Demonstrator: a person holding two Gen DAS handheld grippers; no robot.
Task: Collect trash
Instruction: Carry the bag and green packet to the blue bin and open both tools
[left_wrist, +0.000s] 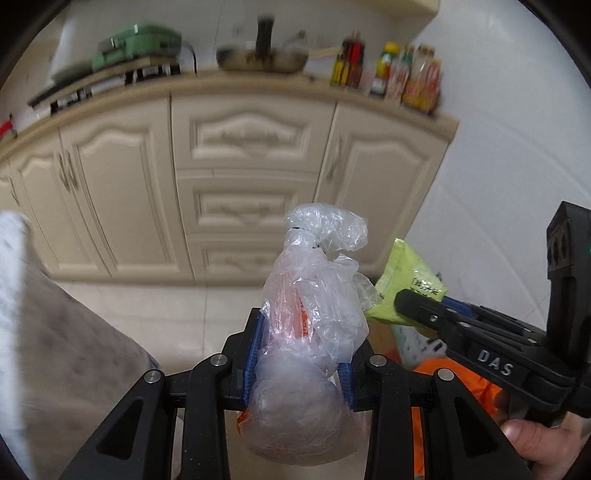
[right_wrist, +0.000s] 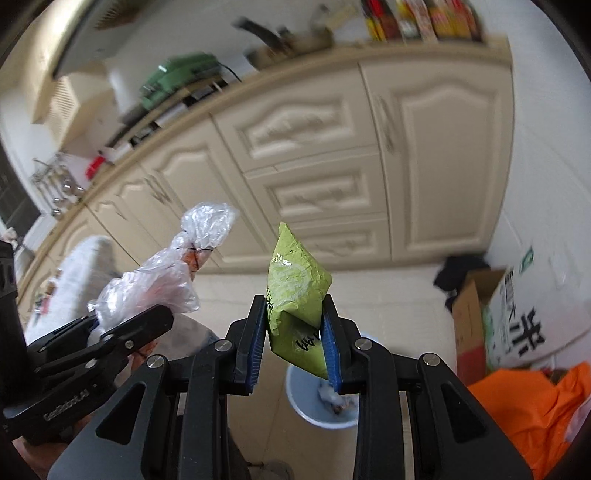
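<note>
Both loaded: left gripper (left_wrist: 301, 354) clamps clear bag (left_wrist: 314, 306); right gripper (right_wrist: 295, 332) green packet (right_wrist: 295, 291).

"DAS" is read in raised letters on the body of the right claw (left_wrist: 417, 306), seen in the left wrist view. "GenRobot.AI" is read, blurred, on the body of the left claw (right_wrist: 122, 325) in the right wrist view. Black characters are printed on the green packet (right_wrist: 295, 295) and large ones on the white box (right_wrist: 517, 325); neither can be made out.
</note>
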